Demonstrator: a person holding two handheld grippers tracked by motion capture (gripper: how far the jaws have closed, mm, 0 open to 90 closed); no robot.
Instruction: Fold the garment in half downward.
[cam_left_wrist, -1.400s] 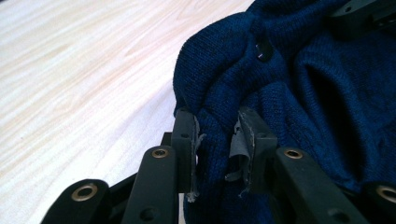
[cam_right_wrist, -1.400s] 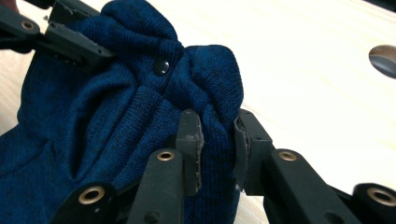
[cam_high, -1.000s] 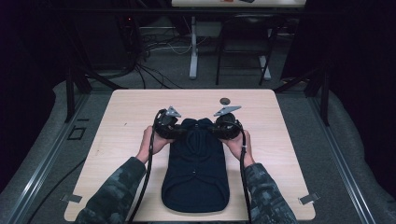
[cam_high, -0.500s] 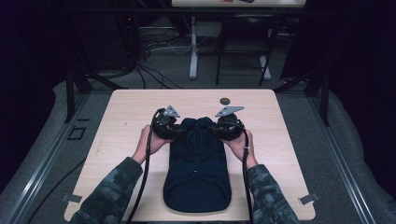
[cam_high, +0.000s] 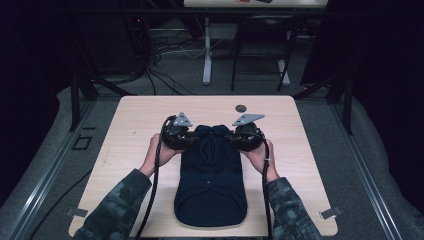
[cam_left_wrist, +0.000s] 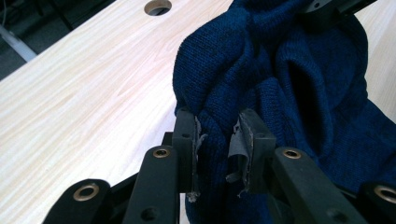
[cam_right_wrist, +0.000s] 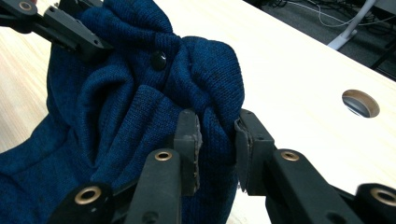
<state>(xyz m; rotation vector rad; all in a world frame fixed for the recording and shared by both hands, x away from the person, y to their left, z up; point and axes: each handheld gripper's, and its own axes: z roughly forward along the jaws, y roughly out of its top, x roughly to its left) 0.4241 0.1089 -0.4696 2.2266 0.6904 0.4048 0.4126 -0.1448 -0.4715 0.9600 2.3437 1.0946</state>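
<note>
While it lies on the counter (cam_high: 135, 125), the blue sweater (cam_high: 212, 185) is pinched by the left tool (cam_left_wrist: 218, 135) and right tool (cam_right_wrist: 217, 135).

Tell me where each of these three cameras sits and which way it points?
High view: fixed above the person's side, looking forward and down on the table; both forearms, hands, the left gripper and right gripper show.
Left gripper view: rides the left gripper, looking along its jaws pinching the blue knitted garment.
Right gripper view: rides the right gripper, looking along its jaws on the same garment.
Shared: both gripper views show the garment, the table's round hole, and the other gripper's jaws.
</note>
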